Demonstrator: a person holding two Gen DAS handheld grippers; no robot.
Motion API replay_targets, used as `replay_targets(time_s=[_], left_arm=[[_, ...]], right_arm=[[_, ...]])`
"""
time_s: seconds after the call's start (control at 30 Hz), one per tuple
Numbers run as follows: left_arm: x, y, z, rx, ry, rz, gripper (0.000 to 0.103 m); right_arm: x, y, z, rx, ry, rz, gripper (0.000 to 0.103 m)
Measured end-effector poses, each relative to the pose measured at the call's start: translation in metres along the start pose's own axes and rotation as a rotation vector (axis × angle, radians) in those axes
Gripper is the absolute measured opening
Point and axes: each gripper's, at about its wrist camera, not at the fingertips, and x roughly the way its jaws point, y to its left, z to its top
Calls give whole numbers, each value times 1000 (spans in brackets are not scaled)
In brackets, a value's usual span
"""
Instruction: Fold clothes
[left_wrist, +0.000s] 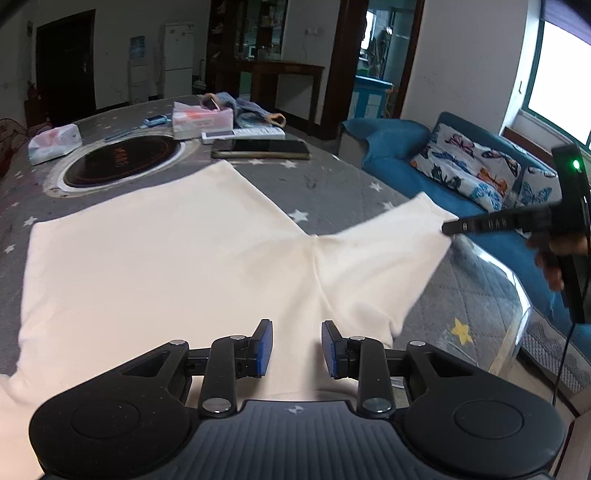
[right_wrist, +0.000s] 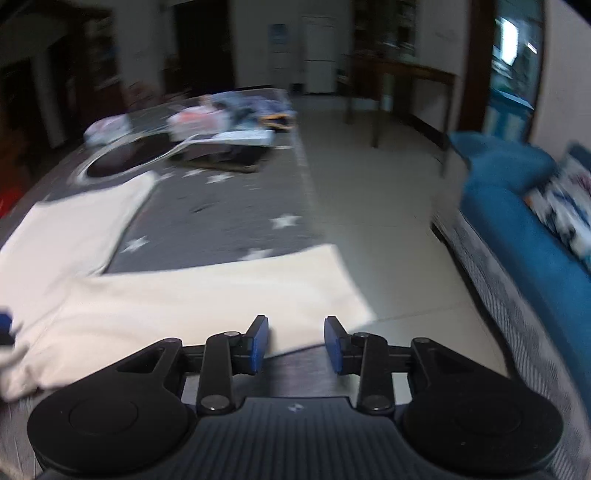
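Two grippers parted, holding nothing | cream cotton T-shirt (left_wrist: 155, 266) flat on tabletop (left_wrist: 332, 184) | sleeve (left_wrist: 373, 258) runs rightward from left gripper (left_wrist: 297, 347), its cuff just ahead of right gripper (right_wrist: 296, 343), the nearer.

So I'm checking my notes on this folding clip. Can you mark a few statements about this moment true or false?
1. The left gripper is open above the cream shirt. True.
2. A dark phone lies on the table beyond the shirt. True.
3. The shirt is folded into a small square. False: it lies spread out, with one sleeve stretched towards the table edge.
4. The sofa is red. False: it is blue.
5. The right gripper is shut. False: its own camera shows the jaws apart.
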Motion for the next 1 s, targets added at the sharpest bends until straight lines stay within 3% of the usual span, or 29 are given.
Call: replay_targets(time_s=[0.17, 0.23, 0.33, 0.37, 0.63, 0.77, 1.0], left_arm=[[-2, -5, -2, 7, 2, 3, 32], [-1, -6, -2, 8, 5, 8, 34], [1, -7, -1, 10, 7, 13, 35], [2, -8, -1, 11, 9, 15, 35], [4, -18, 1, 32, 3, 0, 35], [9, -26, -1, 55, 7, -1, 35], [1, -25, -2, 45, -23, 6, 39]], right_arm=[[6, -31, -2, 130, -21, -41, 40], [7, -42, -6, 196, -18, -10, 39], [8, -52, -9, 253, -18, 46, 22], [6, -53, -9, 259, -30, 52, 9], [-25, -36, 15, 182, -172, 65, 7], [-32, -23, 31, 143, -198, 87, 7], [-63, 18, 61, 48, -269, 173, 7]])
